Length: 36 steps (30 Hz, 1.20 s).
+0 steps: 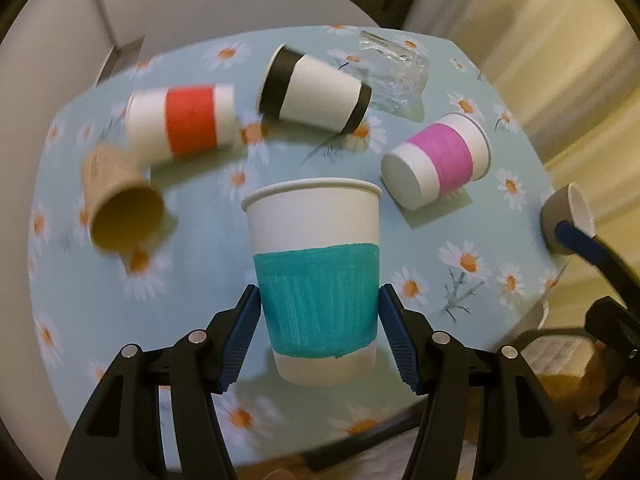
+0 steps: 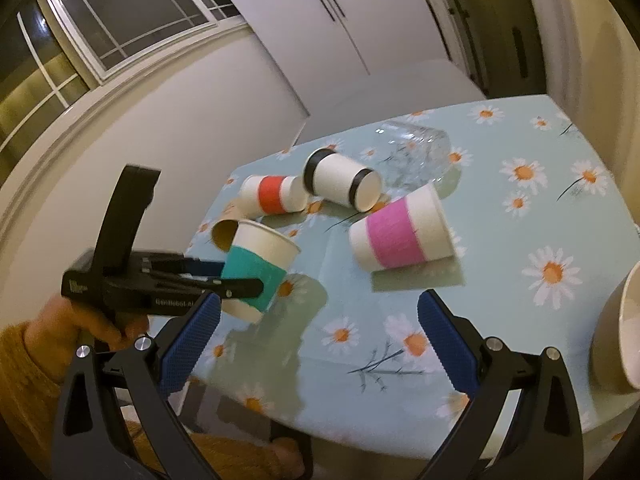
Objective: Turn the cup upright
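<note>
Here we have the white paper cup with a teal painted band [image 1: 316, 280] clamped in our left hand-held gripper [image 1: 320, 336], whose ribbed blue pads press on either flank of the band. The cup hangs over the near edge of the round bench covered in a pale blue daisy-print cloth [image 1: 460, 280], its base seemingly clear of the surface. From the left wrist its long axis runs straight ahead along the fingers, mouth up and away, base towards us; the right wrist view shows it tilted, rim leaning to the right. So the coming move, we judge, turns on rolling that axis to vertical and lowering the base squarely onto the cloth. The left hand is plainly the nearer one.

Our right hand-held gripper [image 2: 320, 344] hovers wide open and holds nothing, beside a grey bowl with a white inside [image 2: 624, 332].

Other cups lie on their sides further back: a red-banded white paper cup [image 1: 182, 120], a black-rimmed white paper cup [image 1: 316, 92], a pink-banded white paper cup [image 1: 440, 160], a plain brown ribbed paper cup [image 1: 120, 208], and a clear glass tumbler [image 1: 394, 70]. The thin paper wall will likely crumple under a hard squeeze.
</note>
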Tool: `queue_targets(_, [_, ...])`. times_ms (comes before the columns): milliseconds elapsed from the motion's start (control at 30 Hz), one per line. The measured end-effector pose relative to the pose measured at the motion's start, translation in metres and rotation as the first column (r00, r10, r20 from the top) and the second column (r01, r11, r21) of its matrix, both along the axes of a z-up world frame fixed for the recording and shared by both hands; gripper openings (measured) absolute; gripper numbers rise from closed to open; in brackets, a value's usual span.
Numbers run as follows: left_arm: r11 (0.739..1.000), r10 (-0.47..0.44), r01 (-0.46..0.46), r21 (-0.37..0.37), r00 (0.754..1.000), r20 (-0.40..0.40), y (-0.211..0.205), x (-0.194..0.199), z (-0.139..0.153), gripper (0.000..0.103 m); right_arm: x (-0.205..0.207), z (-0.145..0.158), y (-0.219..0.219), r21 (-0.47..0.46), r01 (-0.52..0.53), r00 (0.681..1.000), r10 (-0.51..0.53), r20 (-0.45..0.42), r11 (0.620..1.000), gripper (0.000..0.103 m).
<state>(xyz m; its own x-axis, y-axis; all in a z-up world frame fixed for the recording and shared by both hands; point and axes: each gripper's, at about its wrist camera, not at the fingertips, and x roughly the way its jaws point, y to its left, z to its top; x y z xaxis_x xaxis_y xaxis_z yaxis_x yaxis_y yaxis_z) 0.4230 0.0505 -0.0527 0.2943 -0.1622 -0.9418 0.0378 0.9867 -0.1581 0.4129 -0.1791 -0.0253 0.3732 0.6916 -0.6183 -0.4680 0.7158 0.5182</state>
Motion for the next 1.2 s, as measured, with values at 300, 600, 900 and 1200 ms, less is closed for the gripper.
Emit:
queue_targets(300, [0.984,0.128,-0.128,-0.122,0.992,-0.011,0.004,-0.043,-0.015,0.059,-0.017,-0.009,0.016,-0.017,-0.077,0.996,0.076,-0.040,0.997,0.098])
queue_targets(600, [0.984,0.146,-0.147,-0.103,0.989,-0.009,-0.006,-0.058,-0.024,0.062,-0.019,-0.016,0.018,-0.042,-0.092,0.994,0.090,-0.060,0.995,0.098])
queue_targets(900, [0.984,0.142,-0.142,-0.109,0.990,-0.006,-0.005,-0.056,-0.024,0.073,-0.018,-0.019,0.021,-0.058,-0.095,0.994,0.092,-0.060,0.994,0.098])
queue_targets(1200, [0.983,0.149,-0.139,-0.121,0.986,0.075,0.008,-0.076,-0.001,0.073,-0.021,-0.017,0.023,-0.069,-0.101,0.994,0.098,-0.053,0.992,0.098])
